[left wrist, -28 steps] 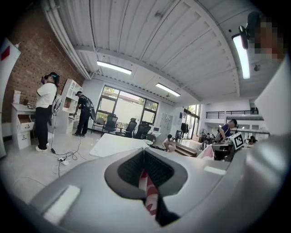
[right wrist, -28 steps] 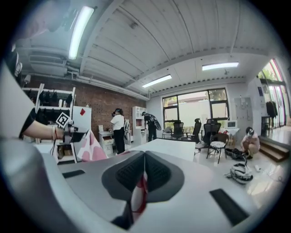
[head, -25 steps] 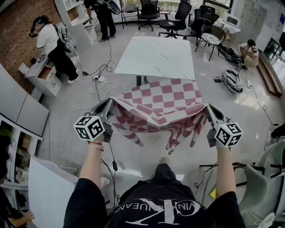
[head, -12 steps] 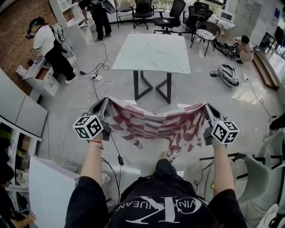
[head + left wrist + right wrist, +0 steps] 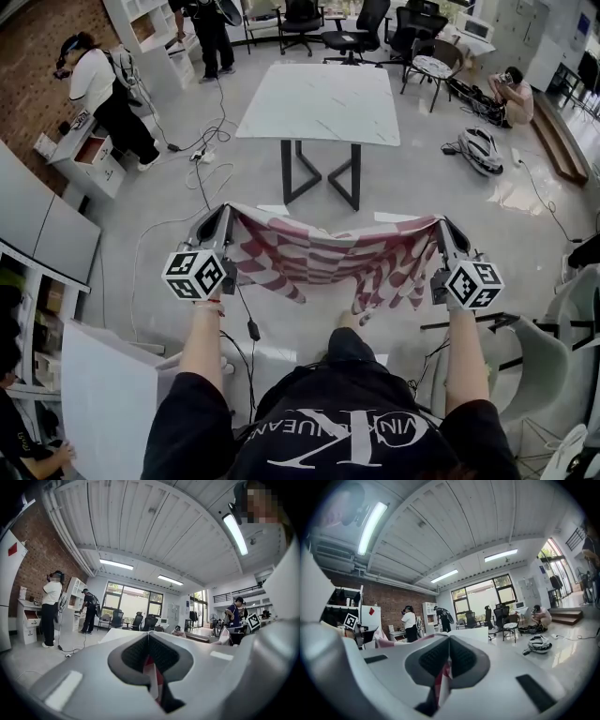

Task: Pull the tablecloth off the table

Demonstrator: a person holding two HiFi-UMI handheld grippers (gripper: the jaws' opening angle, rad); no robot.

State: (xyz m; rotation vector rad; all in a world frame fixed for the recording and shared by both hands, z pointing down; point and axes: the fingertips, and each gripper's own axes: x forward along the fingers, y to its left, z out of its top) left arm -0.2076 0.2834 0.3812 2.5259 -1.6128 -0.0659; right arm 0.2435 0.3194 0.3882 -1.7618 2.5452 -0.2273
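The left gripper [image 5: 227,214] has its jaws closed tight on one top corner of the red-and-white checked tablecloth [image 5: 328,253]. In the left gripper view a thin fold of cloth is pinched between the dark pads [image 5: 133,653]. The tablecloth hangs in the air between the two grippers. It sags in the middle and its loose ends droop toward the floor in front of the person. It is apart from the white table [image 5: 323,98], which stands beyond it. The right gripper [image 5: 441,225] is likewise clamped shut on the opposite corner, with a strip of cloth squeezed between its jaws.
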